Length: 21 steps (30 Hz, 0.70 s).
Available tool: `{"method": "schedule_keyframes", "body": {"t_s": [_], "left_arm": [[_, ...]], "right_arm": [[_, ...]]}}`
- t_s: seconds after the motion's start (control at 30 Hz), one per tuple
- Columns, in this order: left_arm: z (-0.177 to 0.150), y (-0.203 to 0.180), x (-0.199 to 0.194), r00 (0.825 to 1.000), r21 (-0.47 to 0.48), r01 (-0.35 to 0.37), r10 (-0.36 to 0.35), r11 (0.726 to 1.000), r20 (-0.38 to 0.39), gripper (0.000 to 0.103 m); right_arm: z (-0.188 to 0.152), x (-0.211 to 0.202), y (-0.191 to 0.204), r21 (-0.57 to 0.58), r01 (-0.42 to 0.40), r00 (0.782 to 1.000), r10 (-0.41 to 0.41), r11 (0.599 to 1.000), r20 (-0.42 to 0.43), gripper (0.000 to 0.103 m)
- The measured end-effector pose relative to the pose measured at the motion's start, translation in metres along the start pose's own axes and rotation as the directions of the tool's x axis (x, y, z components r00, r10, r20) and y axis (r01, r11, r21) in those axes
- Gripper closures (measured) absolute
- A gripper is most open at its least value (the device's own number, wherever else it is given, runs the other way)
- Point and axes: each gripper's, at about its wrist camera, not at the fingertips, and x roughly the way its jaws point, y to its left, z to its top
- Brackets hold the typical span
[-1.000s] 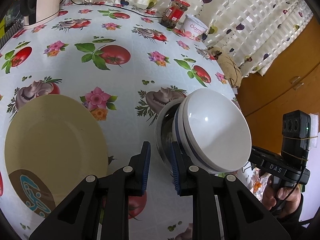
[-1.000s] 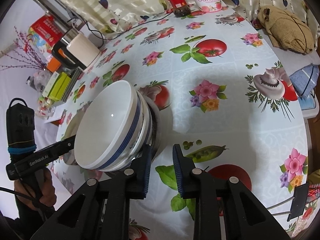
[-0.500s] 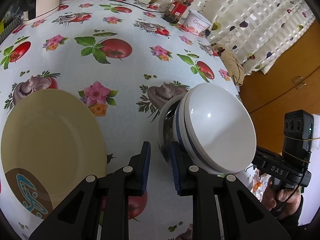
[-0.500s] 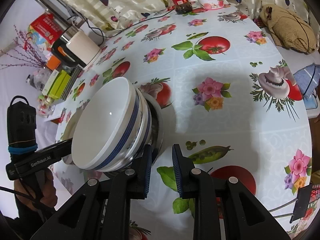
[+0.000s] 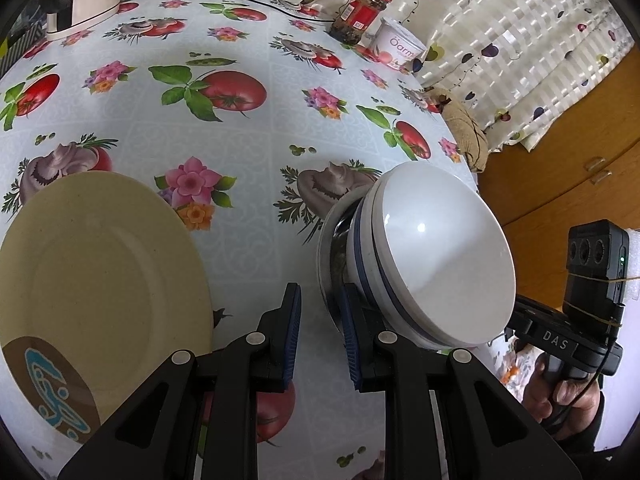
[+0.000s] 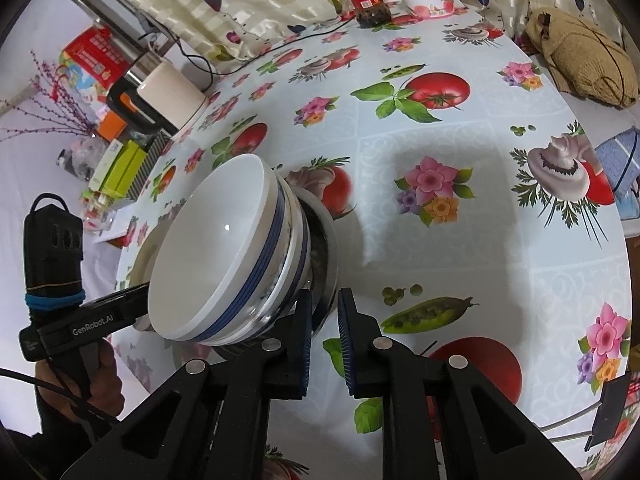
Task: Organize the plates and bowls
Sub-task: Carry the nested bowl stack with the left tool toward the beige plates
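A stack of white bowls with blue bands (image 5: 436, 264) sits inside a steel bowl (image 5: 330, 248) on the table; it also shows in the right wrist view (image 6: 224, 256). My left gripper (image 5: 320, 320) grips the steel bowl's rim from one side. My right gripper (image 6: 324, 328) grips the steel rim (image 6: 326, 276) from the opposite side. A cream plate with a brown and blue mark (image 5: 96, 280) lies flat left of the left gripper.
A red-lidded jar (image 5: 360, 12) and a yogurt tub (image 5: 398, 48) stand at the far edge by the curtain. A white kettle (image 6: 172, 96) and boxes (image 6: 120, 160) are at the left side. A knitted item (image 6: 580, 60) lies off the right edge.
Both views have shifted slightly and the bowl stack sits a little lower and closer in them. Both grippers keep their hold on the steel bowl's rim.
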Motion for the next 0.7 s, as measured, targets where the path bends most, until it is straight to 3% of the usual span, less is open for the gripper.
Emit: {"method": "schedule_keyframes", "body": {"t_s": [0.7], "left_arm": [[0.0020,0.0004,0.0097,0.999,-0.010,0.038,-0.039,0.999,-0.036,0.085]], "right_arm": [[0.0045,0.0051,-0.0020,-0.005,-0.027,1.000,0.027,1.000,-0.008,0.090]]}}
